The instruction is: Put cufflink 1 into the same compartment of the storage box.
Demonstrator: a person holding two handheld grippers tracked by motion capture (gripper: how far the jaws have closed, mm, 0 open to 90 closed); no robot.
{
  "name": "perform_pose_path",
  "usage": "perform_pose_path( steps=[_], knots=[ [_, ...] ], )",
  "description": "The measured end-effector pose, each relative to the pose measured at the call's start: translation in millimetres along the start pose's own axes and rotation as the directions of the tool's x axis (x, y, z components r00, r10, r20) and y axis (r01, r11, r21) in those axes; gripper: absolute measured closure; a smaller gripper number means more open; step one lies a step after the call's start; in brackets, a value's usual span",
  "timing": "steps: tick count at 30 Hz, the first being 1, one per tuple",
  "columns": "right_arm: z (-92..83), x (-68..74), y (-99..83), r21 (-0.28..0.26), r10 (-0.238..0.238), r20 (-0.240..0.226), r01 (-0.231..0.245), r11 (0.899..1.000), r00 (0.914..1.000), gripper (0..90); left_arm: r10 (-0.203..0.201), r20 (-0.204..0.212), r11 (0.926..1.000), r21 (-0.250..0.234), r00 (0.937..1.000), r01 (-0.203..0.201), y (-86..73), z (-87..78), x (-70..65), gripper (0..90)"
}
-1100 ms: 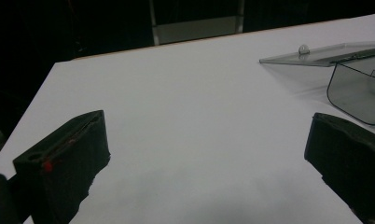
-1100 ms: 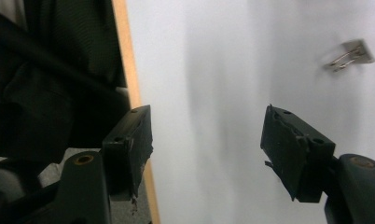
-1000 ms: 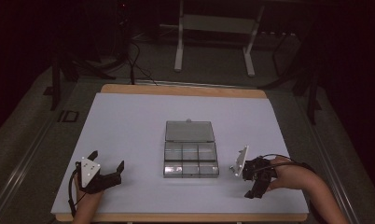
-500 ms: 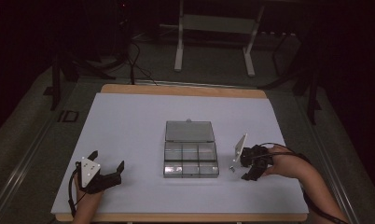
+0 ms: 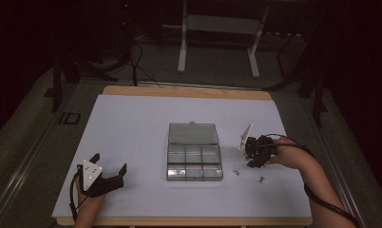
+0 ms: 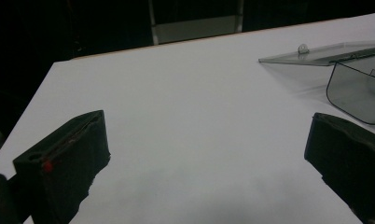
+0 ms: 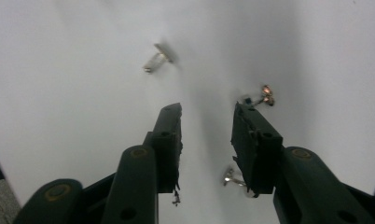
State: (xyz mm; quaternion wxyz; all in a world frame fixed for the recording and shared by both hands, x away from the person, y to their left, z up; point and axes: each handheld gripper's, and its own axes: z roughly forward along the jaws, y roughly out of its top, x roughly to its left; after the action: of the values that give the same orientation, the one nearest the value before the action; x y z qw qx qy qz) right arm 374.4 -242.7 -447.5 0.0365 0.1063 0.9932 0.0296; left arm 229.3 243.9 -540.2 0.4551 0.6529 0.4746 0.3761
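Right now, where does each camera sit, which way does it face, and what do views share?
High view: above the near edge, looking forward and down at the table; both forearms enter below.
Left gripper view: rides the left gripper, low across the table toward the clear box.
Right gripper view: rides the right gripper, facing down at small metal parts.
Shared: high and left views show the box.

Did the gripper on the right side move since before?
Yes. The right gripper slid left across the table, closer to the clear box, which stayed put. Its jaws have just been closing, with nothing between them; small metal pieces lie beside it.
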Motion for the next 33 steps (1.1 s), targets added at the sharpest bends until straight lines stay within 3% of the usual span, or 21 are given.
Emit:
perform_pose_path(
  steps=[18, 27, 33],
  knots=[
    [38.2, -31.6, 2.8, 0.077, 0.019, 0.033, -0.022, 0.997, 0.9993, 62.4, 0.002, -0.003, 1.0, 0.0, 1.0, -0.002, 0.0, 0.0, -0.4, 0.8],
    [50.3, -39.9, 11.6, 0.11, 0.012, -0.002, -0.012, 0.994, 0.9999, 62.7, -0.002, -0.006, 1.0, 0.003, 1.0, 0.002, 0.1, 0.2, -0.2, 0.8],
    [51.7, -44.0, 12.1, 0.11, 0.039, -0.036, -0.035, 0.993, 0.9986, 64.4, -0.003, -0.005, 1.0, 0.004, 1.0, 0.003, 0.1, 0.3, -0.1, 0.9]
  ],
)
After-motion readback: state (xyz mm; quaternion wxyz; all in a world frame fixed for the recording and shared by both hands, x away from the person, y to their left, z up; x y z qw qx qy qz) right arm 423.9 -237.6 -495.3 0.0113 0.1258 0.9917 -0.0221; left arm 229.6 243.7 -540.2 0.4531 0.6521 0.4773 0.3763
